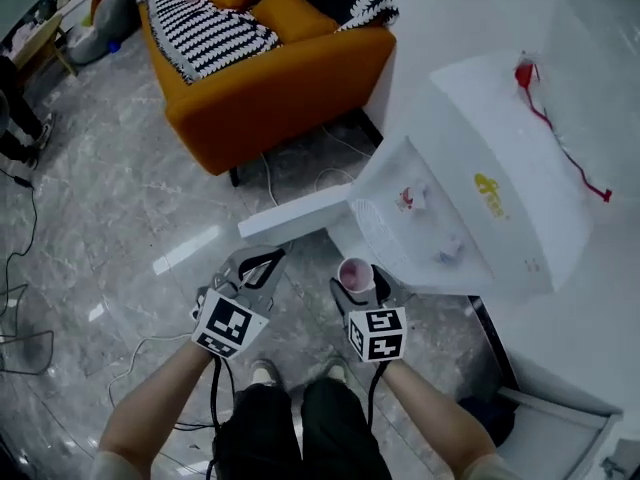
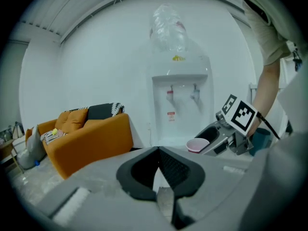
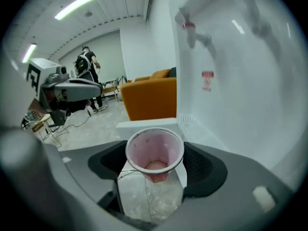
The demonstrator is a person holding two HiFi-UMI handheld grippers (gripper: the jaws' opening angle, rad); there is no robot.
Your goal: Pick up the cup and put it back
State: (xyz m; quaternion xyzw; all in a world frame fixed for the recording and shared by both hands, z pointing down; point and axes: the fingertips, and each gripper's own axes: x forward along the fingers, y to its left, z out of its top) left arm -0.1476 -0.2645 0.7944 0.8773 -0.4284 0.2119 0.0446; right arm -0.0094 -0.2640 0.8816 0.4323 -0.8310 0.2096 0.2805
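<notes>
Grey marbled floor (image 1: pixel 130 218) spreads under us, with our shoes showing at the bottom of the head view. Nearest us, our left gripper (image 1: pixel 262 264) hangs over the floor with its jaws drawn together at the tips and nothing between them. Just beside it, our right gripper (image 1: pixel 357 274) is clamped on the cup (image 3: pixel 155 153). The cup is a pinkish translucent one, held upright with its mouth up and a dark pad pressing on each side. Just beyond the cup we see the white ledge (image 1: pixel 295 213) that juts from the water dispenser (image 1: pixel 480 168). Farther off stands an orange sofa (image 1: pixel 270 68) with a black-and-white striped blanket (image 1: pixel 205 23) draped on it. In the right gripper view, a person (image 3: pixel 86 61) stands at the far end of the room.
</notes>
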